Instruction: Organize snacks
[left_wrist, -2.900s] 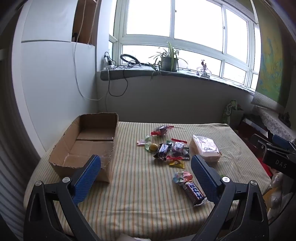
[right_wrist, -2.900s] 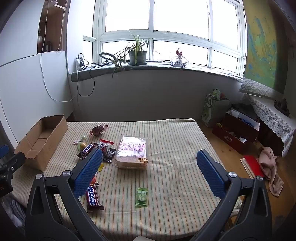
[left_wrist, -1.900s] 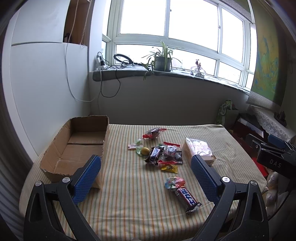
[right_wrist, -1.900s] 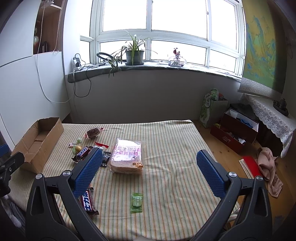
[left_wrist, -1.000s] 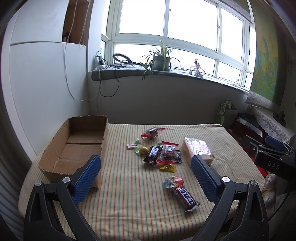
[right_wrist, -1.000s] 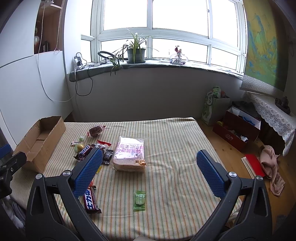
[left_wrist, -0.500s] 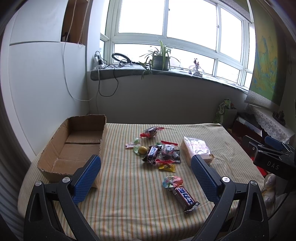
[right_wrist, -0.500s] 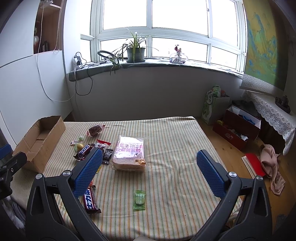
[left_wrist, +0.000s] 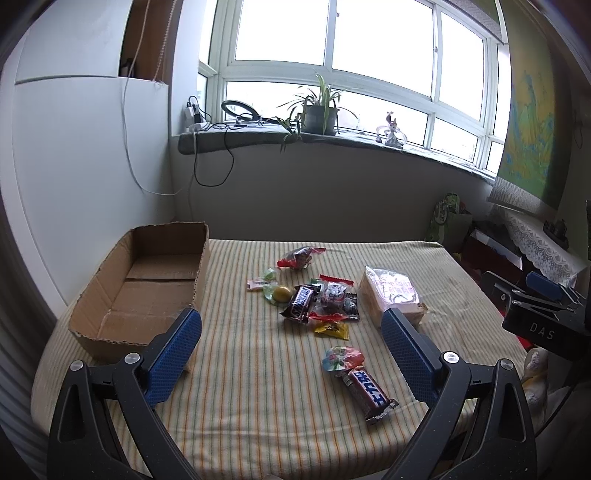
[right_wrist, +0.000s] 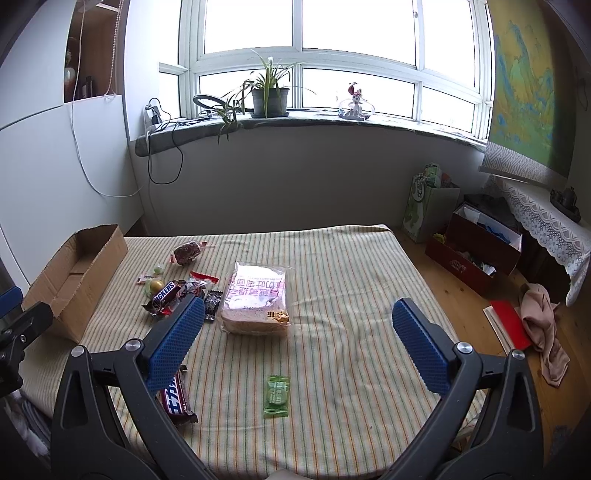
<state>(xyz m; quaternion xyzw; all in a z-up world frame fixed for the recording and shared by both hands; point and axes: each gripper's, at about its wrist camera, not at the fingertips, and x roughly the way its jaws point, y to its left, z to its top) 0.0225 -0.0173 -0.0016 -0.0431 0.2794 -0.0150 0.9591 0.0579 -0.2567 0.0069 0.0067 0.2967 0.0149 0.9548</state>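
Observation:
An empty cardboard box (left_wrist: 147, 291) (right_wrist: 74, 273) sits at the left of a striped table (left_wrist: 258, 369). Several wrapped snacks lie mid-table: a Snickers bar (left_wrist: 301, 301) (right_wrist: 164, 293), a bagged bread loaf (left_wrist: 391, 295) (right_wrist: 256, 299), a second chocolate bar (left_wrist: 369, 387) (right_wrist: 175, 400), a round colourful sweet (left_wrist: 341, 357), a yellow packet (left_wrist: 332, 328) and a green candy (right_wrist: 277, 395). My left gripper (left_wrist: 291, 358) hovers open above the table's near edge, holding nothing. My right gripper (right_wrist: 299, 347) is open too and empty; in the left wrist view it shows at the far right (left_wrist: 543, 306).
A window sill with a potted plant (right_wrist: 267, 96), cables and a figurine runs behind the table. To the right on the wooden floor are red boxes (right_wrist: 476, 254), a green bag (right_wrist: 424, 203) and a cloth (right_wrist: 543, 325). White wall panels stand at the left.
Both views have drifted only slightly over the last seconds; the snacks and box stay where they were. Both grippers remain open and empty.

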